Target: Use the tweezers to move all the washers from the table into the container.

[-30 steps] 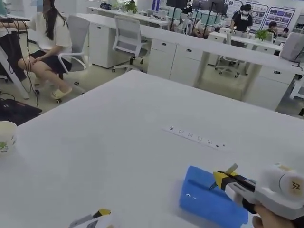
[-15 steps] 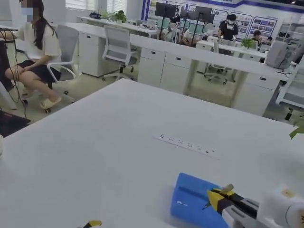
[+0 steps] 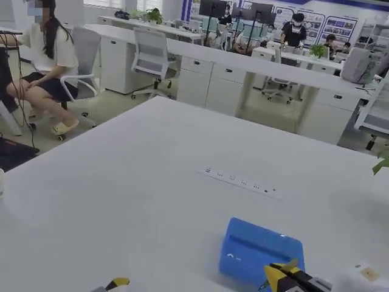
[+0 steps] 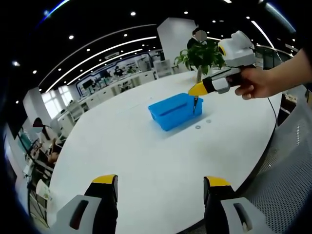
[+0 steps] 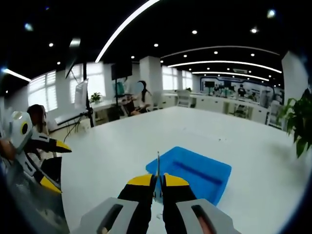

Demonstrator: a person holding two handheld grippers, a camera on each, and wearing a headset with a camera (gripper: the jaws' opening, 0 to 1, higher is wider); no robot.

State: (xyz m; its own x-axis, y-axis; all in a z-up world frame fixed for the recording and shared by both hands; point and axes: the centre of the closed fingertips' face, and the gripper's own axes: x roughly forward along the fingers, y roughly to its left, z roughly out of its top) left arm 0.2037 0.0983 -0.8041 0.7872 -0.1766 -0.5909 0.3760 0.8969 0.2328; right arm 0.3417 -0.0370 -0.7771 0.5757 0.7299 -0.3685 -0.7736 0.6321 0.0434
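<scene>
Head view: hand-held gripper [image 3: 278, 271] seemingly withdrawn.

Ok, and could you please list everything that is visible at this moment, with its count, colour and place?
table: one, white, under everything.
container: one, blue, on the table near the right gripper.
washers: two seen, grey, on the table beside the container.
tweezers: one pair, metal, pointing toward the container.
socket strip: one, white, in the table beyond the container.
plant: one, green, beyond the container.
office chairs: several, pale, at the desks behind.
seated person: one, far left; others far back.
left gripper: yellow tips, jaws open over bare table.
right gripper: yellow tips, shut on the tweezers.
hand: one, holding the right gripper.
</scene>
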